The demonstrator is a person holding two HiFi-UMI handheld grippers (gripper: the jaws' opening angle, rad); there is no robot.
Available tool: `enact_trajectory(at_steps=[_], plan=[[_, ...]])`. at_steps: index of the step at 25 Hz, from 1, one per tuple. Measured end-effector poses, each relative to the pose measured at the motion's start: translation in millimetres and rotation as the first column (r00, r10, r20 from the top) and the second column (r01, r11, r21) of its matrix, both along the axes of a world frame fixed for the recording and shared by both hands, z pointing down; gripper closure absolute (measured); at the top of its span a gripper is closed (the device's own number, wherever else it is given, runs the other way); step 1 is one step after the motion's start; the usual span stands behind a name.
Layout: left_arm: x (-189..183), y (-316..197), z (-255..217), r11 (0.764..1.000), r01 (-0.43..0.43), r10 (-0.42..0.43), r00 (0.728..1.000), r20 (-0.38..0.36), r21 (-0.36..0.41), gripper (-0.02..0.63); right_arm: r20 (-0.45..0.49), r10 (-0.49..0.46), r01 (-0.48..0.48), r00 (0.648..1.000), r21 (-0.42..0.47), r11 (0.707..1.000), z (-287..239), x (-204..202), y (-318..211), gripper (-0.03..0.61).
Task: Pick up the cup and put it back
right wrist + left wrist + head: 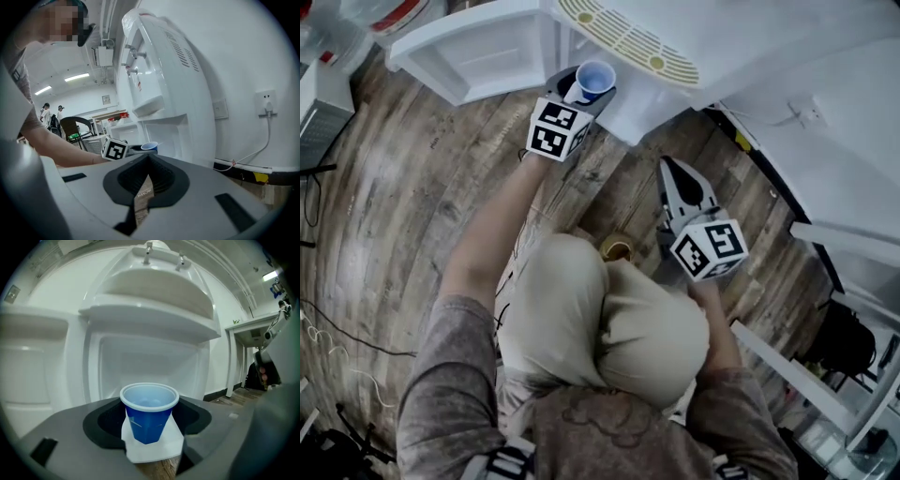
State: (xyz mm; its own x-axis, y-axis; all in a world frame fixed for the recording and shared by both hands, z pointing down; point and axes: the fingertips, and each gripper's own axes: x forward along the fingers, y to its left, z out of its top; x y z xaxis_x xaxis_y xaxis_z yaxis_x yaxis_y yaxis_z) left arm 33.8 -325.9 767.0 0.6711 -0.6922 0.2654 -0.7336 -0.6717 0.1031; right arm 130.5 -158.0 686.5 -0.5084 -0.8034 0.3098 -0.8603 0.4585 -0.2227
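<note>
Two grippers out, one busy.
Nearest, right gripper (147,163) parked over the wood floor (412,187), jaws pressed together on nothing, out of the way. Further out, left gripper (149,430) pinching the blue cup (149,416) upright by its sides, off the ground facing the lower recess of the water dispenser (150,315), likely for setting back.

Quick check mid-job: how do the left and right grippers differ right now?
The left gripper has its jaws apart, clamped on the blue cup; the right gripper has its jaws together, empty. The left gripper is up at the water dispenser alcove; the right gripper hangs back over the wooden floor. Both point toward the water dispenser.
</note>
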Motion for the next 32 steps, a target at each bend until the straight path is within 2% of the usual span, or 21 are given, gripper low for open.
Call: enact_trajectory(at_steps=[3, 9, 17, 21, 24, 32], plan=[[-15, 21, -31, 1.000, -0.007, 0.007, 1.000, 0.008, 0.011, 0.308, -0.009, -0.002, 0.002, 1.000, 0.013, 1.000, -13, -2, 0, 0.577], [-32, 67, -100, 0.998, -0.048, 0.049, 0.998, -0.024, 0.028, 0.310, -0.005, 0.015, -0.015, 1.000, 0.042, 0.999, -45, 1, 1, 0.577], [-57, 125, -164, 0.994, -0.095, 0.096, 0.995, -0.021, 0.045, 0.310, 0.006, 0.043, -0.043, 0.999, 0.087, 0.995, -78, -3, 0, 0.577], [-75, 151, -184, 0.995, -0.081, 0.082, 0.996, -0.018, 0.054, 0.310, 0.007, 0.059, -0.060, 0.998, 0.114, 0.992, -91, -10, -2, 0.577], [-83, 172, -194, 0.997, -0.063, 0.065, 0.996, -0.053, 0.043, 0.310, -0.017, 0.082, -0.080, 0.996, 0.124, 0.989, -94, -14, 3, 0.577], [-93, 213, -204, 0.998, -0.013, 0.018, 0.997, -0.077, 0.066, 0.309, -0.022, 0.065, -0.062, 0.998, 0.131, 0.989, -94, -14, 14, 0.577]])
